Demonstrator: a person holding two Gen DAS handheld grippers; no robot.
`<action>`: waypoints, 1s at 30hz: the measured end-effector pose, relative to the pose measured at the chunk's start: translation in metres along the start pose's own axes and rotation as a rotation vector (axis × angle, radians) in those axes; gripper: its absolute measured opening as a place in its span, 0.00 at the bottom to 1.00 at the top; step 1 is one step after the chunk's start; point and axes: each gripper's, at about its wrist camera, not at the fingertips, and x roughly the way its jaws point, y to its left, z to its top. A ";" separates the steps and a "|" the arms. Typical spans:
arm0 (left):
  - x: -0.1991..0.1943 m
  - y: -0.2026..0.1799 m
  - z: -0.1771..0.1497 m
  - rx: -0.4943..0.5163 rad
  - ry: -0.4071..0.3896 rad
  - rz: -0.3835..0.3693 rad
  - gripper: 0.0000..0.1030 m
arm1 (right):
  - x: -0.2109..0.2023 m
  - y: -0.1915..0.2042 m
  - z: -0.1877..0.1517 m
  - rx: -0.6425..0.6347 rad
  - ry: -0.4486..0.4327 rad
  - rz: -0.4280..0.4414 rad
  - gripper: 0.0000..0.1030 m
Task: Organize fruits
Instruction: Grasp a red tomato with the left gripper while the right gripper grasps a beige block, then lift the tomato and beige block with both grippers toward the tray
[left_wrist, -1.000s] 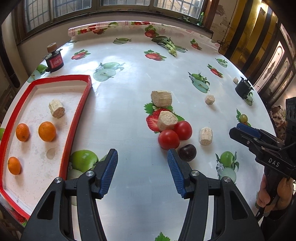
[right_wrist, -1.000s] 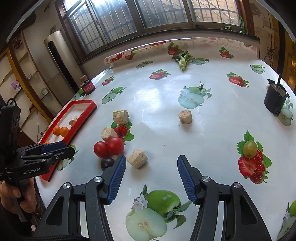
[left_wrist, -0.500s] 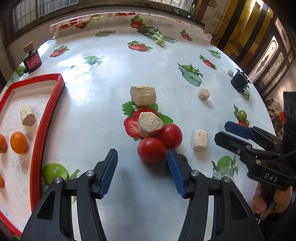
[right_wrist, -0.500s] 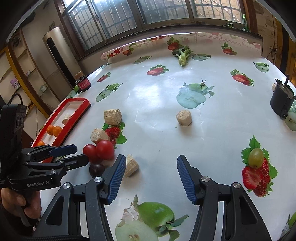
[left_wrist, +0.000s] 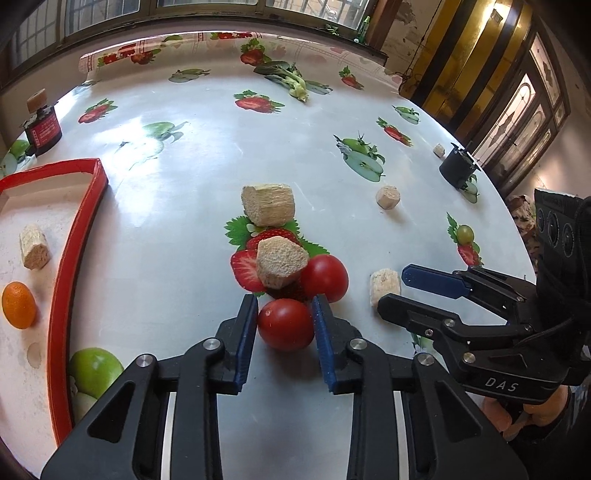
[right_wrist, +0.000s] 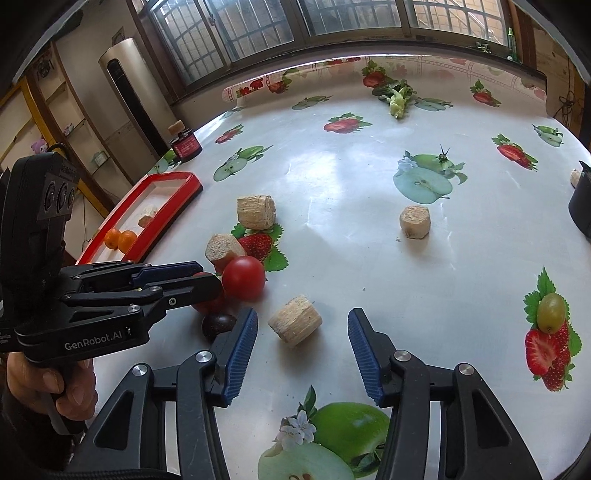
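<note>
Nearest in the left wrist view, the left gripper has its blue fingers pressed against both sides of a red tomato that sits on the tabletop. A second tomato lies just beyond it to the right, touching a tan cork-like block that rests on a printed strawberry. To the right, the right gripper hovers with its fingers spread wide and nothing between them; a tan cylinder lies on the tabletop just ahead of them, and a dark plum sits beside its left finger, below the left gripper. Farther off, a larger tan block stands behind the strawberry print, and a small one lies to the right. At the left edge, the red tray holds an orange and another tan piece. Far left stands a red jar; far right, a black cup.
</note>
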 end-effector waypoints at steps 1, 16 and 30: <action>-0.002 0.002 -0.001 -0.002 -0.003 0.000 0.27 | 0.003 0.001 0.000 -0.001 0.007 0.003 0.48; -0.034 0.014 -0.014 -0.015 -0.048 0.029 0.27 | -0.006 0.013 0.004 -0.027 -0.032 -0.005 0.32; -0.077 0.031 -0.031 -0.043 -0.119 0.105 0.27 | -0.026 0.052 0.006 -0.091 -0.069 0.037 0.32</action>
